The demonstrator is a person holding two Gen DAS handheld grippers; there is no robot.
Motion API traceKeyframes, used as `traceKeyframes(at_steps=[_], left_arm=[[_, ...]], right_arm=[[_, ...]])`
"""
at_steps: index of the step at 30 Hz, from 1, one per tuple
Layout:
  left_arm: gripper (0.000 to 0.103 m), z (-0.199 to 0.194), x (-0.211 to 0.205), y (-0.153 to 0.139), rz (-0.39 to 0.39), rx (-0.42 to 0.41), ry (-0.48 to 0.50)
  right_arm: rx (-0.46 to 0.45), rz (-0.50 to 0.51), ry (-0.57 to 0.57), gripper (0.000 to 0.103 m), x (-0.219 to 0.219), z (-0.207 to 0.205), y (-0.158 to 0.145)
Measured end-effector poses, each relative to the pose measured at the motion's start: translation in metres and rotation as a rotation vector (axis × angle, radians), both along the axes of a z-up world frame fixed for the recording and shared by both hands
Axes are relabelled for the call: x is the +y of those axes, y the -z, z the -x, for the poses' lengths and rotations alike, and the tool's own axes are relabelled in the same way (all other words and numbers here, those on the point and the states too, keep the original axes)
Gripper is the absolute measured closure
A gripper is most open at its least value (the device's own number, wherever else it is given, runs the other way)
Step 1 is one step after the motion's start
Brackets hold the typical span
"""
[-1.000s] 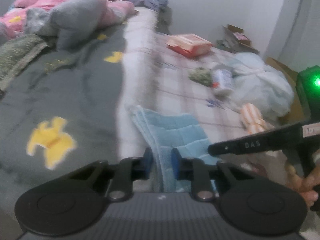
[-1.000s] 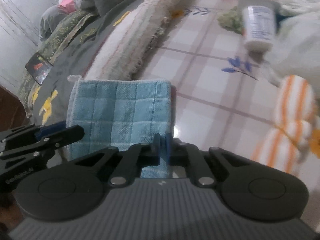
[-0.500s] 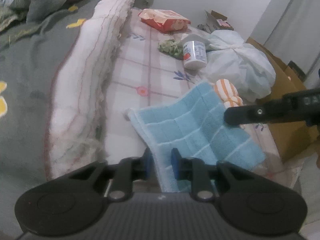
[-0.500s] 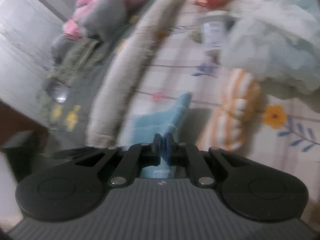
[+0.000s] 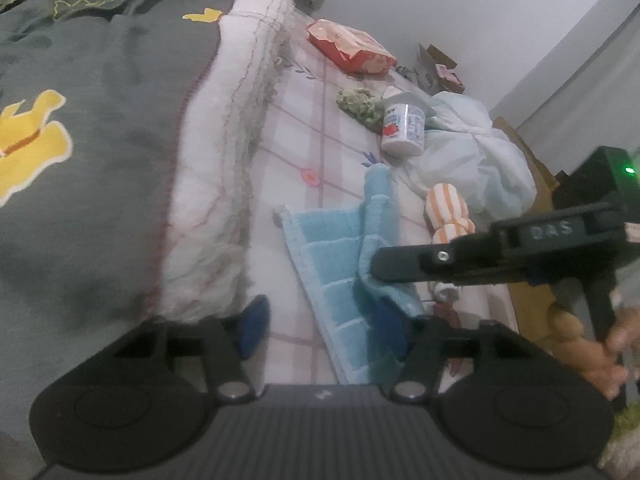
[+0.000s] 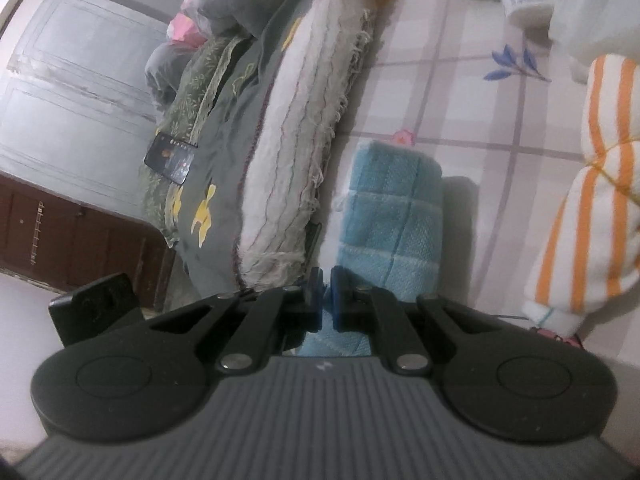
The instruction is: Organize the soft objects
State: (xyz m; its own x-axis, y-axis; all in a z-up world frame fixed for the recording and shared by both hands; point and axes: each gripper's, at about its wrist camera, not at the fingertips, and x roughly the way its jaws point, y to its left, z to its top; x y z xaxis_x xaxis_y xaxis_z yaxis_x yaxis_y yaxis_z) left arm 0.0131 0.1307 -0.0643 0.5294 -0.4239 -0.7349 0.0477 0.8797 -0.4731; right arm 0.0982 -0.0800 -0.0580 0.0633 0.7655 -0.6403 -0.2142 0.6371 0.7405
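One light blue checked terry towel point(image 5: 340, 264) is what this is all about. It's lying on the bed's pale plaid sheet with little flower prints point(image 5: 296, 148), just beside the rolled white fringed edge of a grey blanket with yellow cartoon patches point(image 5: 100, 120). It's half folded, one side doubled up into a ridge down the middle.

The right hand-held gripper point(image 6: 326, 292) is pinched shut on the near edge of the towel, and in the left wrist view its black finger reaches in over the folded ridge. My guess is it's pinning the fold so it doesn't flop open. The left hand-held gripper point(image 5: 320, 328) has its jaws opening right now; the towel's corner sits between the blue pads but they aren't pressing on it, so it looks like that side is letting go.

Further out: an orange-and-white striped soft toy point(image 5: 448, 216) just beside the towel, a crumpled pale plastic bag point(image 5: 472, 160), a white plastic bottle with a red-and-blue label point(image 5: 402, 130) lying on its side (label too blurry to read), a green fuzzy clump point(image 5: 358, 104) and a red-orange snack packet point(image 5: 352, 50).

Only writing I can make out is "DAS" on the right gripper's arm.
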Motion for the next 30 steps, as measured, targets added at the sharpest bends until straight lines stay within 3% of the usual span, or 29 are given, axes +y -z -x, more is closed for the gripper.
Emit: traceKeyframes(at_steps=[8,10,13,15,16,20,22,24,27,30], left_arm=[[0.036,0.01,0.0,-0.018,0.061,-0.064,0.052],[0.037,0.008,-0.007,-0.017,0.045,-0.062,0.068],[0.046,0.003,-0.023,-0.01,-0.011,-0.05,0.097],[0.063,-0.002,-0.031,-0.003,-0.047,-0.022,0.107],[0.065,-0.004,-0.034,0.0,-0.06,-0.009,0.111],[0.068,0.0,-0.033,0.004,-0.077,-0.016,0.111],[0.069,0.002,-0.032,0.004,-0.083,-0.015,0.11],[0.069,0.003,-0.032,0.003,-0.088,-0.019,0.111],[0.069,0.005,-0.034,0.003,-0.104,-0.029,0.115],[0.069,0.007,-0.036,0.002,-0.123,-0.041,0.125]], right_arm=[[0.096,-0.005,-0.013,0.1,0.004,-0.005,0.029],[0.12,-0.018,-0.013,0.101,0.007,-0.004,0.039],[0.13,-0.051,-0.001,0.097,0.008,-0.007,0.041],[0.125,-0.07,0.003,0.096,0.007,-0.01,0.037],[0.119,-0.075,0.002,0.095,0.006,-0.01,0.033],[0.03,-0.058,0.014,0.084,-0.002,-0.012,0.007],[-0.055,-0.013,0.028,0.074,-0.004,-0.014,-0.01],[-0.125,0.049,0.038,0.072,0.0,-0.017,-0.02],[-0.193,0.165,0.05,0.067,0.011,-0.022,-0.024],[-0.201,0.226,0.073,0.059,0.019,-0.027,-0.016]])
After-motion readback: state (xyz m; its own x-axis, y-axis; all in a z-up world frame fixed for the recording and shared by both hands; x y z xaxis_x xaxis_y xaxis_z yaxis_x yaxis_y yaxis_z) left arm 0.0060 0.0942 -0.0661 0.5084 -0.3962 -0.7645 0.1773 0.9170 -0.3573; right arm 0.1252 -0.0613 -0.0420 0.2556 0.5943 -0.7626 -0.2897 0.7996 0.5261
